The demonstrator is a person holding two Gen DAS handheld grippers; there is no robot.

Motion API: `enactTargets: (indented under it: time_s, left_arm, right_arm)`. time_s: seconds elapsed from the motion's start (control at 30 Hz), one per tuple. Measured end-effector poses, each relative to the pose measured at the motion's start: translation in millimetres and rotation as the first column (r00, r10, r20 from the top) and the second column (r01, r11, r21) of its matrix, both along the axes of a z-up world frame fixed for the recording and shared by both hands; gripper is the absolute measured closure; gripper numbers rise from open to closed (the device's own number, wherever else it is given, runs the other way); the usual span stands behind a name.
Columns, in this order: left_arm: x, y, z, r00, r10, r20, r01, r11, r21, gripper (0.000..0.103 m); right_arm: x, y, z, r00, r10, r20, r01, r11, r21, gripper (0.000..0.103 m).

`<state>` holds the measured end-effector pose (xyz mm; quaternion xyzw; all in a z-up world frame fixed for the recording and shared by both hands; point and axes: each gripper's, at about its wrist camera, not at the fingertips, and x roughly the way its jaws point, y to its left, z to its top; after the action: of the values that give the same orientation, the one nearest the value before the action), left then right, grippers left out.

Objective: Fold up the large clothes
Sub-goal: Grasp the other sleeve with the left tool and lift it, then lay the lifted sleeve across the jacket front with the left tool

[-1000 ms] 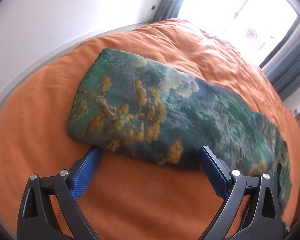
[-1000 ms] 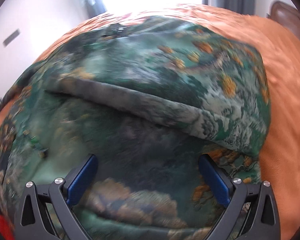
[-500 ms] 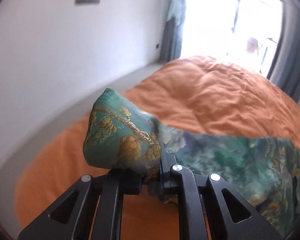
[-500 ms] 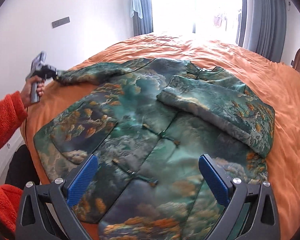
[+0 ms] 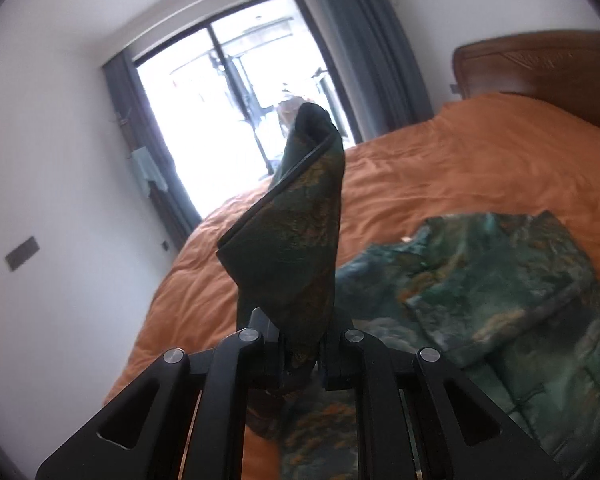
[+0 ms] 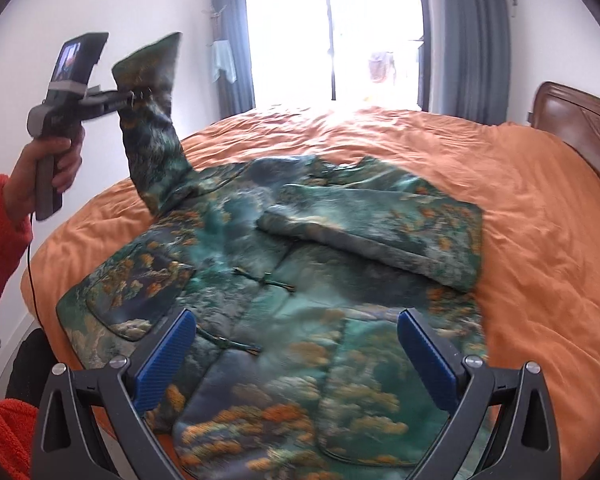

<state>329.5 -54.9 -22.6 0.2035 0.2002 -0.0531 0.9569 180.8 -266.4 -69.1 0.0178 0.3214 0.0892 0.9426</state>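
Jacket [image 6: 284,280] sleeve [image 6: 154,120] pinched in closed left claw [image 5: 300,356] above bed [image 6: 520,208], right claw [image 6: 296,354] open, empty; sleeve may slip free mid-fold.

Your left gripper [image 6: 134,98] raised high at your left side, jaws clamped tight on sleeve [image 6: 156,120]. Left hand [image 6: 46,172] wraps handle, orange-red cuff at wrist. Your right gripper [image 6: 296,352] low, jaws spread wide, holding nothing.

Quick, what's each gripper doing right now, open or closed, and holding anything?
Left gripper: closed on the jacket sleeve, lifted off the bed.
Right gripper: open, holding nothing, above the jacket.
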Motion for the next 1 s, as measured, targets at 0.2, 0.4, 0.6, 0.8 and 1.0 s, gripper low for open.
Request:
enactTargets:
  time_s: [0.2, 0.4, 0.6, 0.8, 1.0]
  left_arm:
    - [-11, -71, -79, 0.982, -0.075, -0.173, 0.09, 0.993, 0.079, 0.088]
    - [-46, -82, -125, 0.954, -0.092, -0.287, 0.122, 0.988, 0.091, 0.038]
    - [-96, -40, -101, 0.96, -0.062, -0.274, 0.08, 0.995, 0.054, 0.025]
    - [-118, 27, -59, 0.974, 0.052, -0.222, -0.051, 0.999, 0.012, 0.018]
    - [-125, 72, -45, 0.975, 0.133, -0.179, -0.14, 0.99, -0.027, 0.016]
  right_arm:
    - [-34, -56, -9, 0.992, -0.125, -0.01, 0.125, 0.991, 0.05, 0.0]
    - [-59, -87, -14, 0.983, -0.185, -0.02, 0.186, 0.979, 0.085, 0.0]
    - [-35, -93, -5, 0.992, -0.123, 0.006, 0.119, 0.969, 0.217, 0.0]
    - [44, -78, -11, 0.996, -0.018, -0.092, 0.053, 0.916, 0.397, 0.0]
    - [40, -54, 15, 0.999, -0.021, -0.038, 0.033, 0.941, 0.337, 0.0]
